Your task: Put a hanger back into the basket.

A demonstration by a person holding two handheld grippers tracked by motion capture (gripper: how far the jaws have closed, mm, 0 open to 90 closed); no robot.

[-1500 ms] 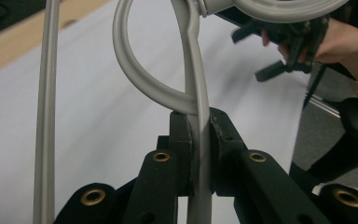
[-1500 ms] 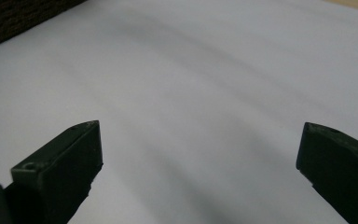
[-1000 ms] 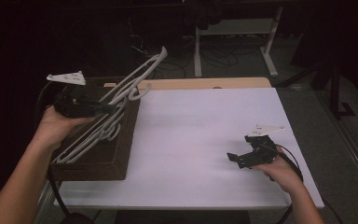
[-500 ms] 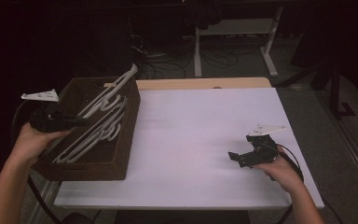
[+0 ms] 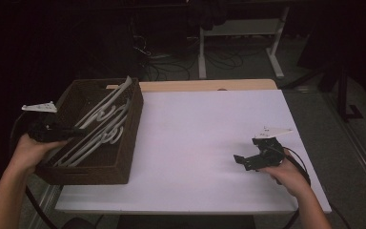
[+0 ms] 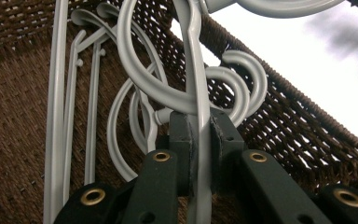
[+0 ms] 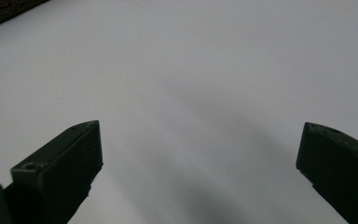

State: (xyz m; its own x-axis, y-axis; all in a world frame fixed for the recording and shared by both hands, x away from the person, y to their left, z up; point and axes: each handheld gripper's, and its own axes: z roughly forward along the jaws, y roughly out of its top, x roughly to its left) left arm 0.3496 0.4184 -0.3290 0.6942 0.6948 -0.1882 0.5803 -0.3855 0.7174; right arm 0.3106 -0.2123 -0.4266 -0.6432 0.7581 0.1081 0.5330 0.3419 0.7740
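Note:
A brown woven basket stands at the table's left edge with several white plastic hangers lying in it. My left gripper reaches over the basket's left side and is shut on the bar of one white hanger; in the left gripper view the pads pinch that bar, with hooks of other hangers against the basket wall. My right gripper rests low over the white table at the right, jaws wide open with nothing between them.
A strip of bare wooden tabletop shows behind the white sheet. Beyond the table are white desk legs and cables on a dark floor. The table's right edge lies close to my right hand.
My left gripper has moved left and down with the hangers, which were raised and sticking out above the basket and now lie lowered inside it. The right gripper has kept still.

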